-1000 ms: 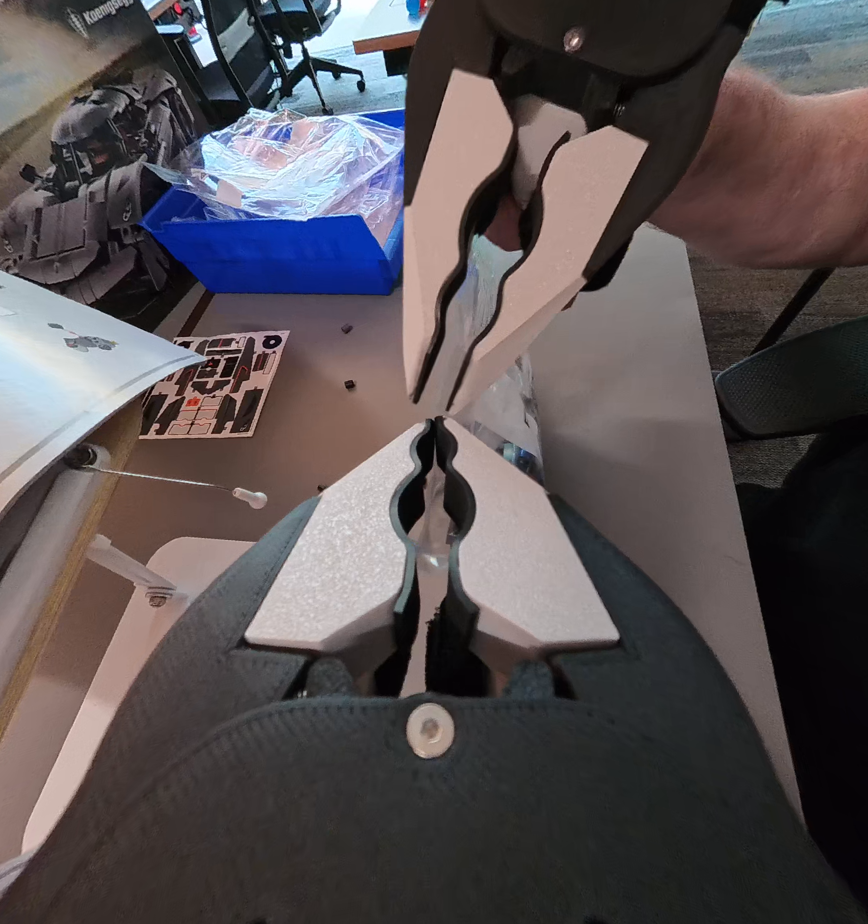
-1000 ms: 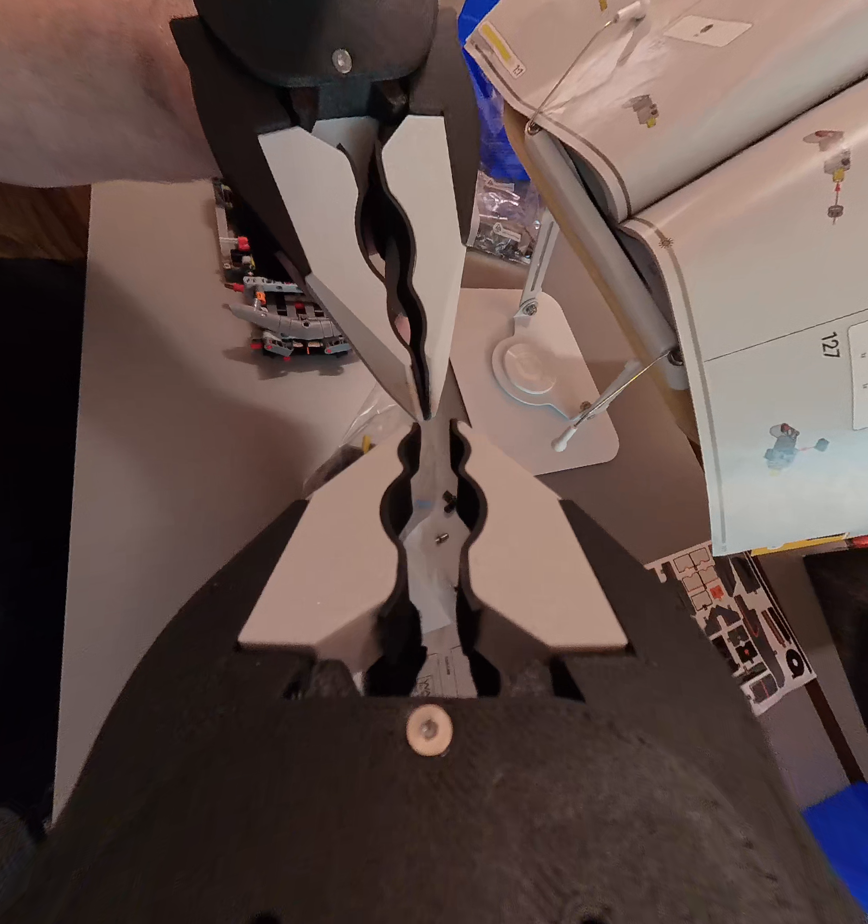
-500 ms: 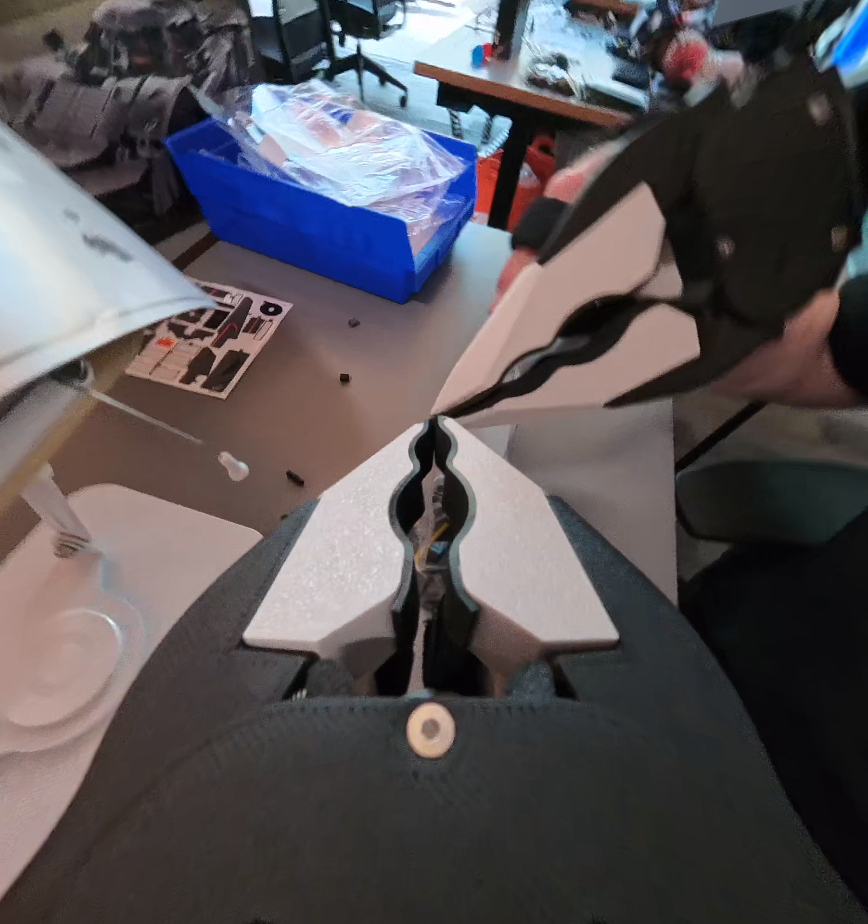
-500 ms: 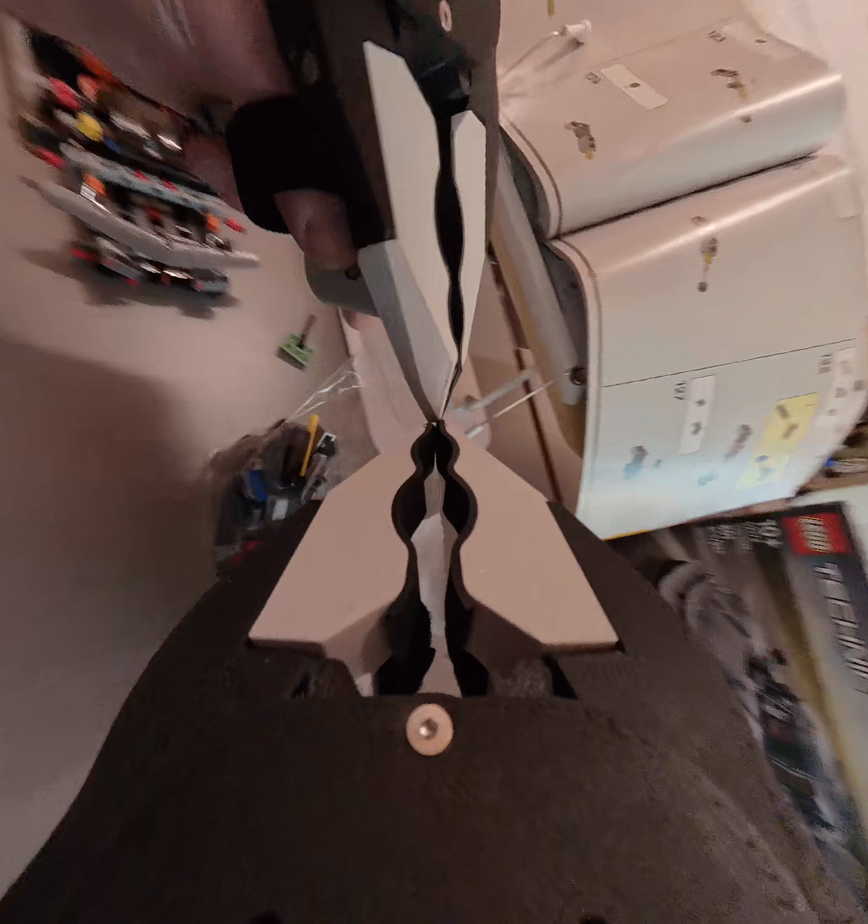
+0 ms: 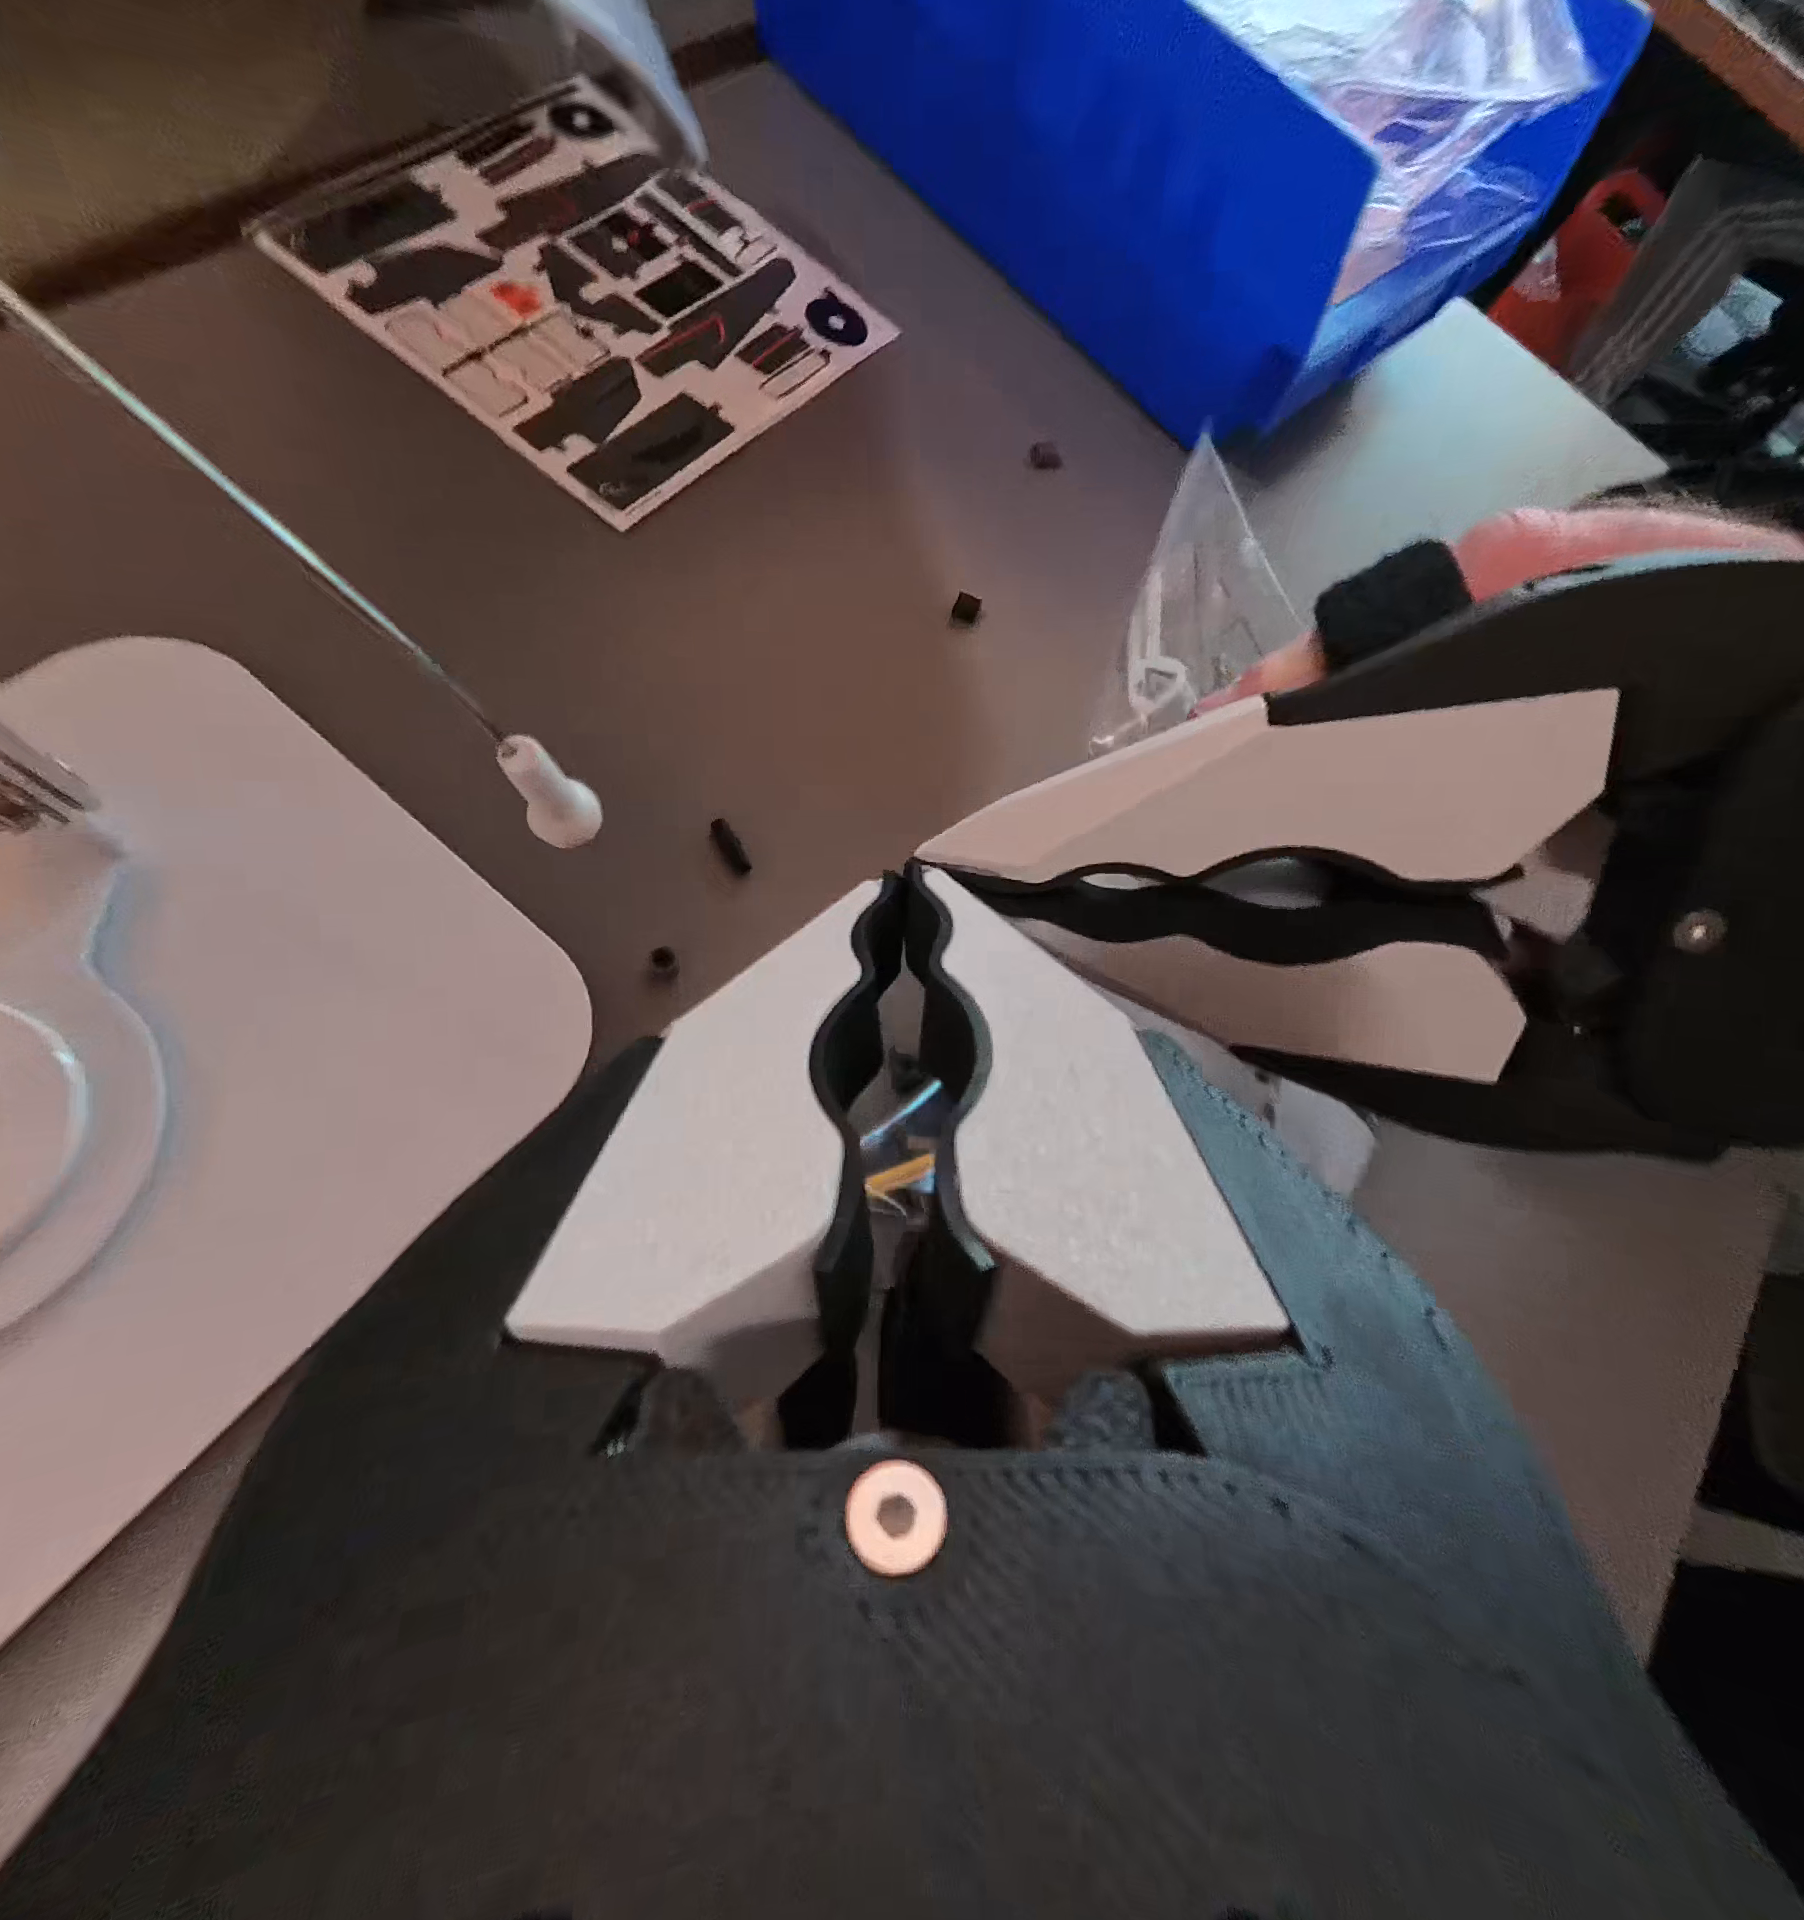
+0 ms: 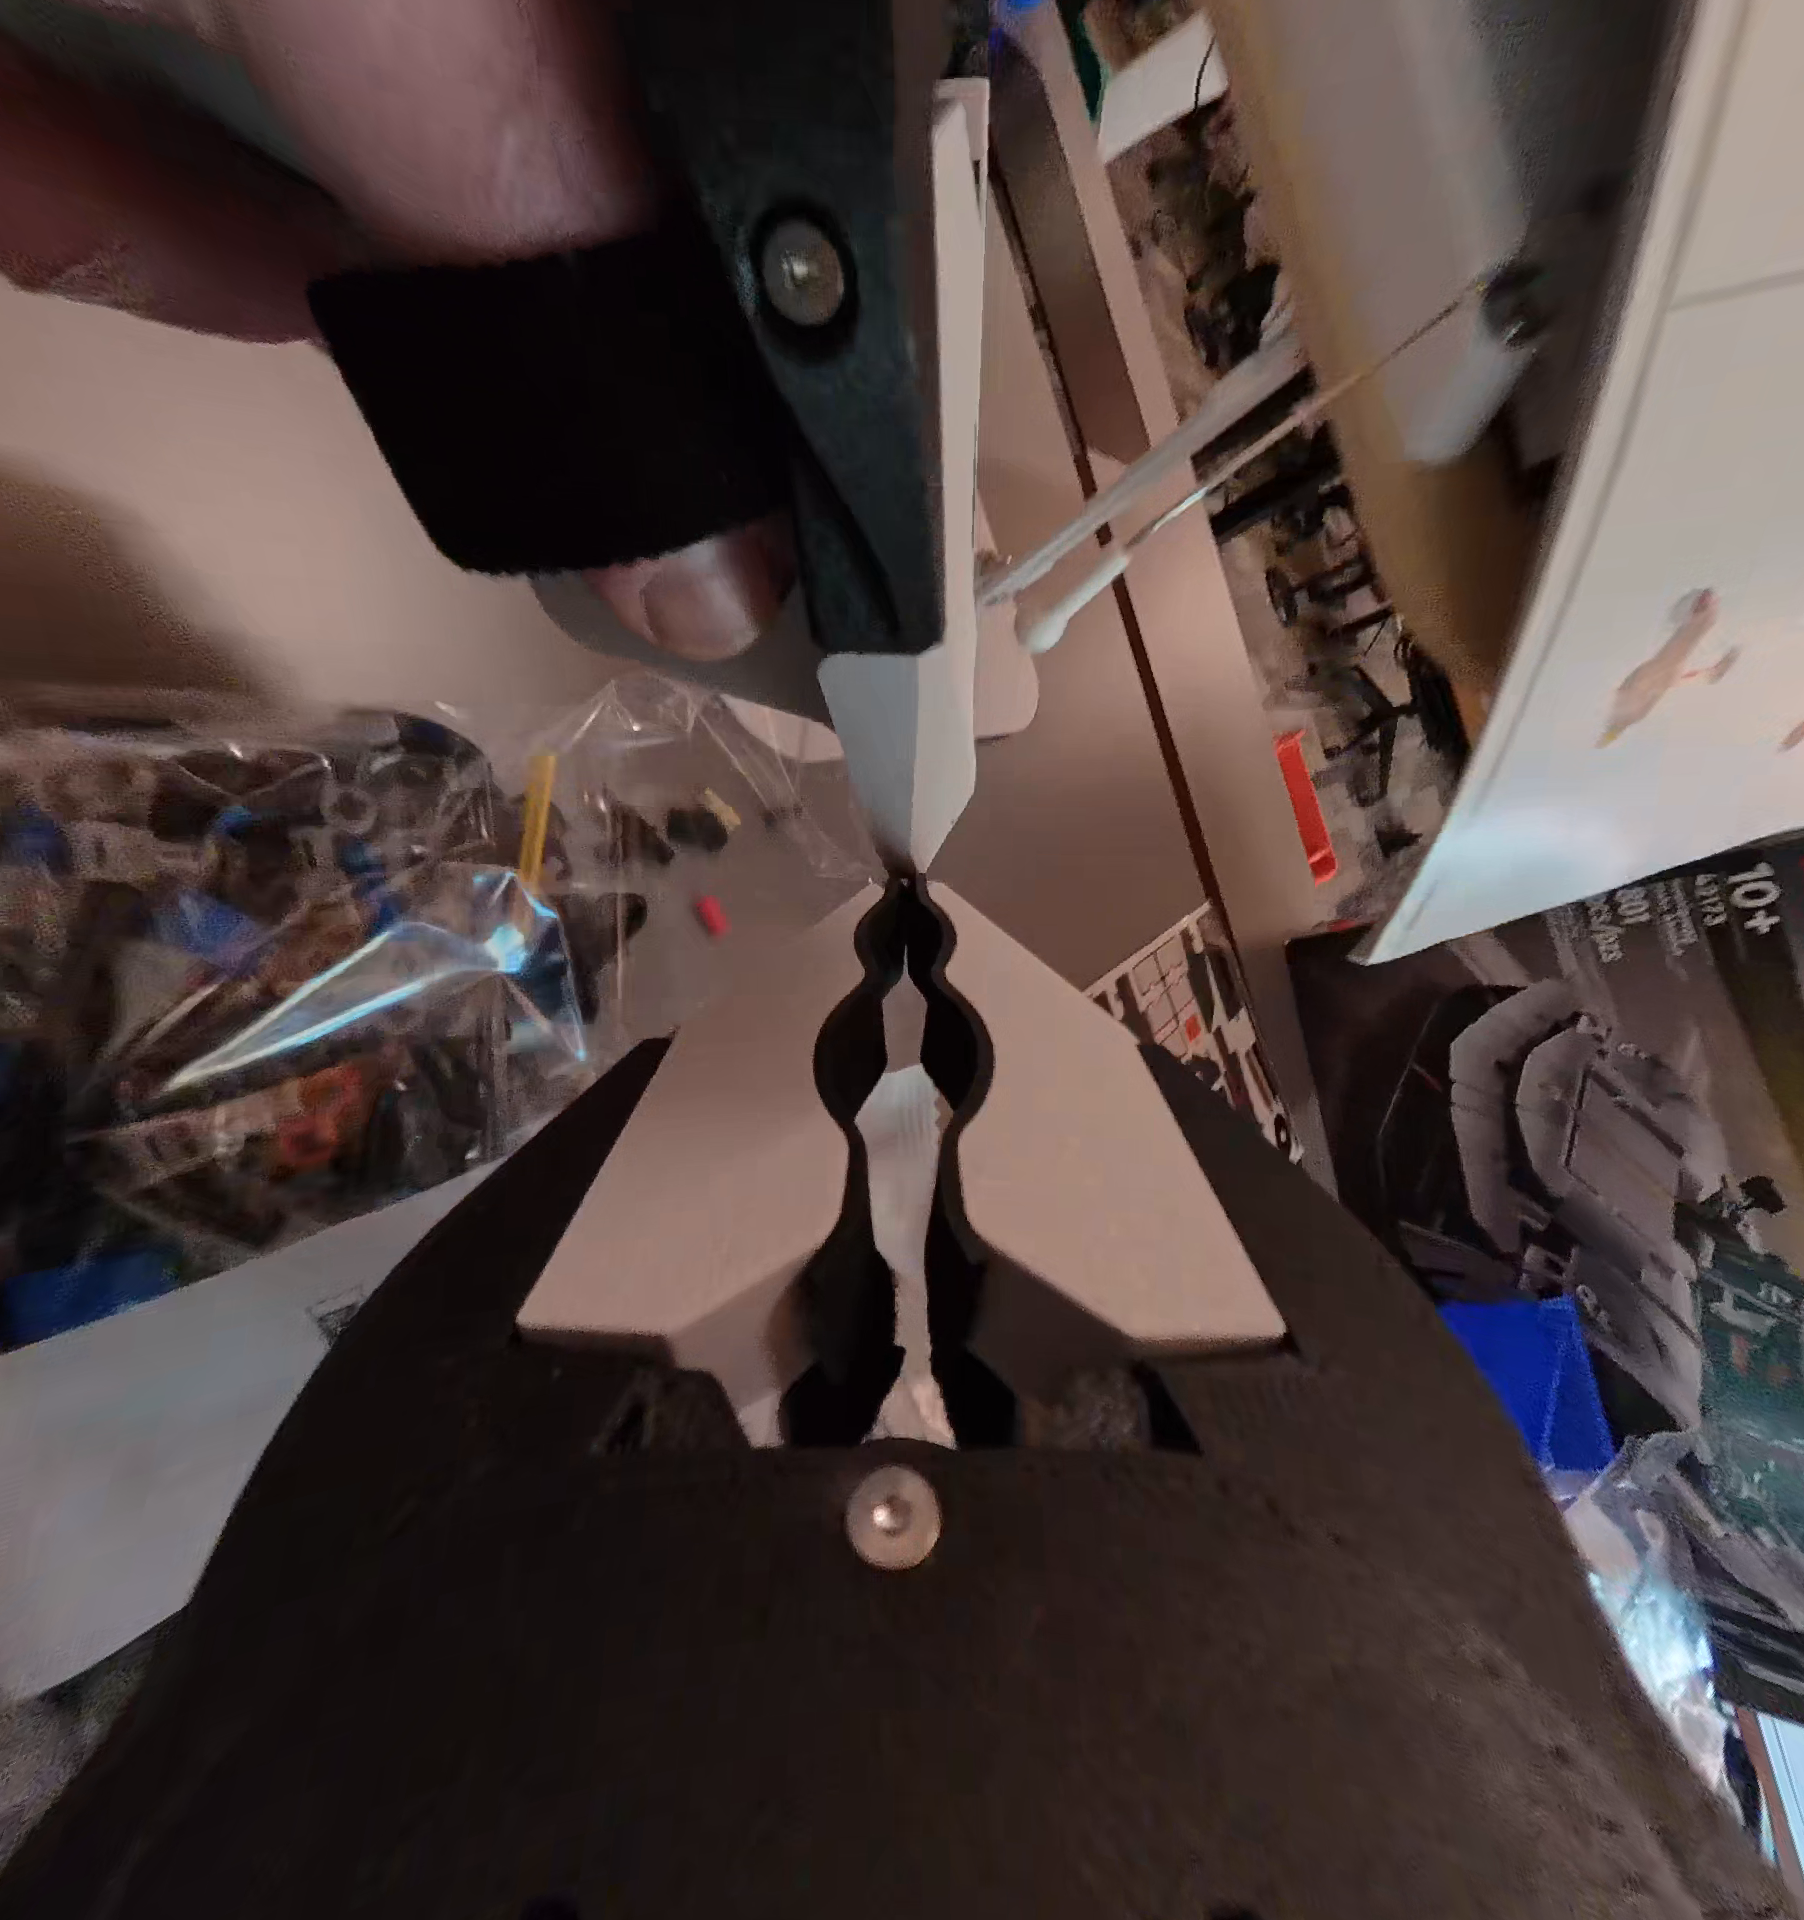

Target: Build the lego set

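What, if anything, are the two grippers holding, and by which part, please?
Both hold the clear plastic bag of pieces: the left gripper and right gripper, jaws shut, pinch its top corner side by side.

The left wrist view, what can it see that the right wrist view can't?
Only the left wrist view shows loose black pieces on the table.

Only the right wrist view shows the clear bag of lego pieces spread out, and the set's box.

Both show the sticker sheet, the blue bin, and the left gripper and right gripper shut, tips meeting at the bag's plastic.
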Demonstrator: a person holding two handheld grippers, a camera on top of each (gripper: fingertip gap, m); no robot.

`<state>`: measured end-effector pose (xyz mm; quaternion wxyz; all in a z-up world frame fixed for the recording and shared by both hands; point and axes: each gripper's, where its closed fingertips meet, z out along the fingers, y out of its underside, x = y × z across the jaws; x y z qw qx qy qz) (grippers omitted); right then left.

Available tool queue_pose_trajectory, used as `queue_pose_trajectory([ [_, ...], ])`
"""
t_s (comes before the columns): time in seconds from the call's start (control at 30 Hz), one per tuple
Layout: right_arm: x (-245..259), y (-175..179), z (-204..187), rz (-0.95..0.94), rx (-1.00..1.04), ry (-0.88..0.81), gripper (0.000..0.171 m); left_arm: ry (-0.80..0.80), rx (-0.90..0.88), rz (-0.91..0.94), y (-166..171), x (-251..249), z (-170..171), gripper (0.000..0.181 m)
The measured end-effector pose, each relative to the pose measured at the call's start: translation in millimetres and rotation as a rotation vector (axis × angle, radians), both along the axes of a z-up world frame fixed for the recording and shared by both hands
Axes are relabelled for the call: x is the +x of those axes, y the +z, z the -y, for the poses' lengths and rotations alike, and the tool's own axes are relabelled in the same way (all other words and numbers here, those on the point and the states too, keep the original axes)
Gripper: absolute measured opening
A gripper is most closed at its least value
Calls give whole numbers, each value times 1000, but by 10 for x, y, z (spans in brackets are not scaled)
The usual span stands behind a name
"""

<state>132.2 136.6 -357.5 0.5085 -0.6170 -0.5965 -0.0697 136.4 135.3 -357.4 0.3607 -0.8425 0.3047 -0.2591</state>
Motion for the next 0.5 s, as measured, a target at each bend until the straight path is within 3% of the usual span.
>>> queue_pose_trajectory([
  [0.1,-172,-178,176,-25,-56,88,0,121,39,-113,-216,-87,-272,0],
  [0.17,-332,-329,298,64,-4,114,0,110,-25,-21,-230,84,-263,0],
  [0.2,-284,-390,246,58,-57,104,0,92,57,-135,-266,98,-248,0],
  [0.37,12,-114,177,-122,-152,83,0,83,-12,52,-150,41,-293,0],
  [0.5,-2,23,228,-200,-209,146,0,70,10,56,-102,-11,-267,0],
])
